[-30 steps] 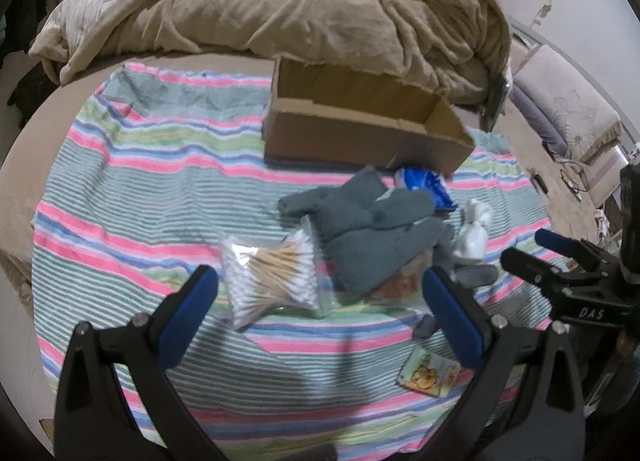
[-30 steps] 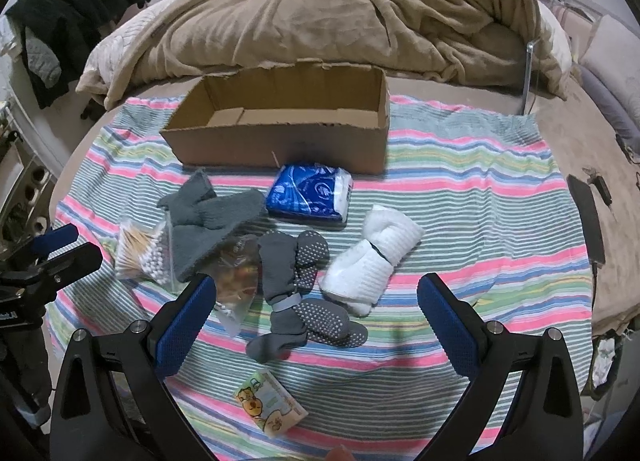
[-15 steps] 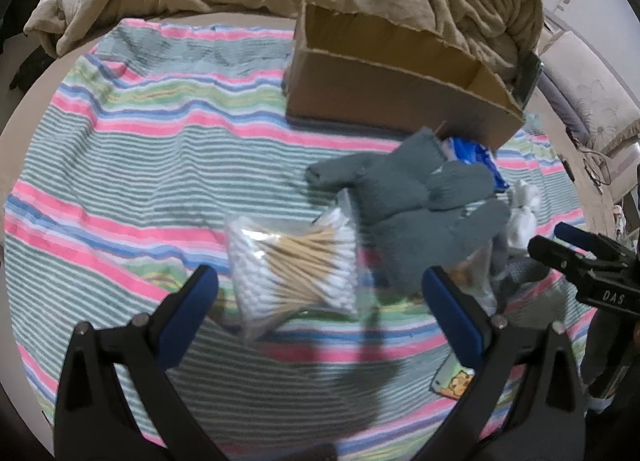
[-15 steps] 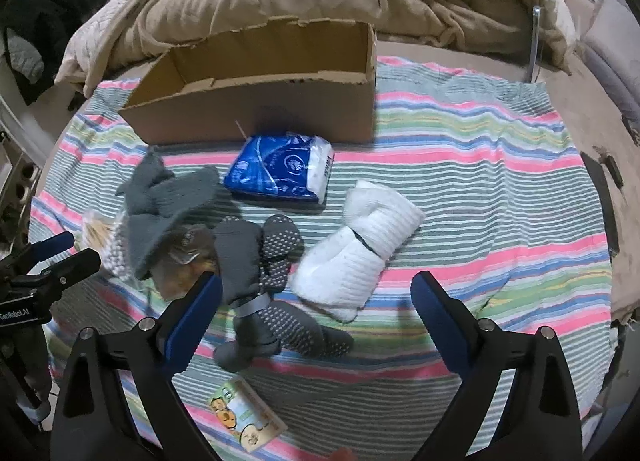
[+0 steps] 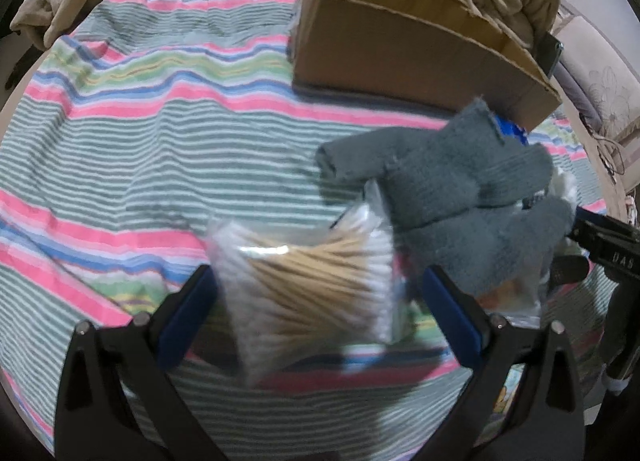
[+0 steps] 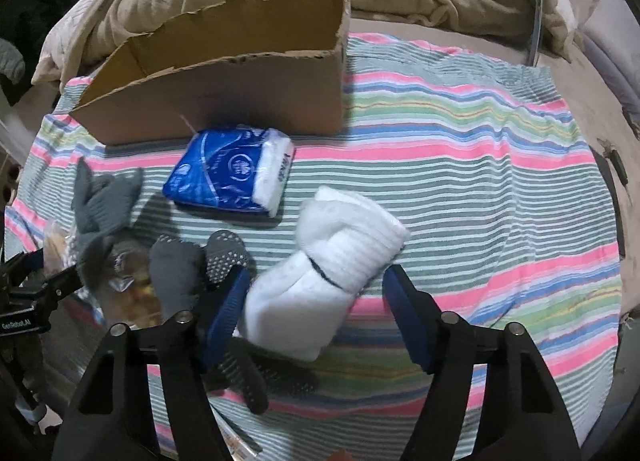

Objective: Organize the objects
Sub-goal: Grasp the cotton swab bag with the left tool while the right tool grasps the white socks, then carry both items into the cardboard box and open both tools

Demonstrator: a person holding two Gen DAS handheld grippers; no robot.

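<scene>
White rolled socks (image 6: 340, 261) lie tilted on the striped cloth (image 6: 460, 181) — bagged cotton swabs (image 5: 308, 285) lie flat.

A bed (image 6: 592, 109) carries a striped cloth (image 6: 460, 165) holding a cardboard box (image 6: 240, 101), blue tissue pack (image 6: 228, 173), white socks (image 6: 332, 261), grey gloves (image 5: 460, 197) and bagged cotton swabs (image 5: 308, 281).

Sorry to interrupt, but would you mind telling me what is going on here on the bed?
A person is tidying loose items off a striped blanket using two handheld grippers. The left gripper is open around a bag of cotton swabs. The right gripper is closing around a white sock bundle, not yet pressing on it. The cardboard box behind looks empty; gray gloves and a blue tissue pack lie loose.
</scene>
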